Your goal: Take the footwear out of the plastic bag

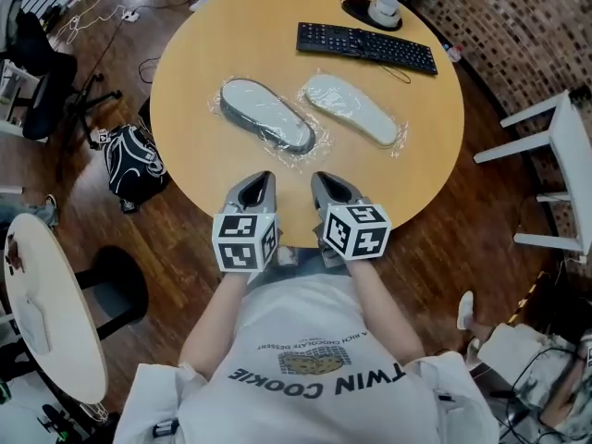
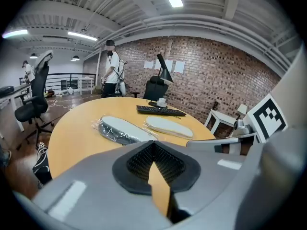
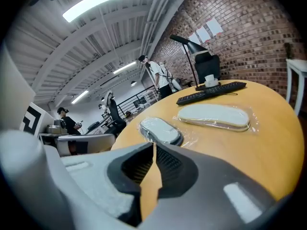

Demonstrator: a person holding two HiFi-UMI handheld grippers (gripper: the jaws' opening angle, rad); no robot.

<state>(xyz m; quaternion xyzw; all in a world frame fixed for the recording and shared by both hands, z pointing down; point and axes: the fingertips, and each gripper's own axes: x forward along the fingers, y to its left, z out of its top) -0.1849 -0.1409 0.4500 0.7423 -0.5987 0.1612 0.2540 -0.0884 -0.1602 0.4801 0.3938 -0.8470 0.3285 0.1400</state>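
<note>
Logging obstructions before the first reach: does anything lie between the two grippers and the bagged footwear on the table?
Nothing visible. Only bare tabletop separates the left gripper and right gripper from the dark bagged slipper and pale bagged slipper; the keyboard lies beyond them.

Laid out on round wooden table (image 1: 194,81): black keyboard (image 1: 366,47) near far edge, white cup (image 1: 386,8) just beyond; on floor, black backpack (image 1: 132,163) left, white stool (image 1: 523,129) right.

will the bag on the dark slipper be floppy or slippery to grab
Probably floppy: the clear bag lies loose and crinkled around the dark slipper. Likely slippery too, since the film looks glossy. The slipper lies flat, so it should slide on the table rather than roll.
</note>
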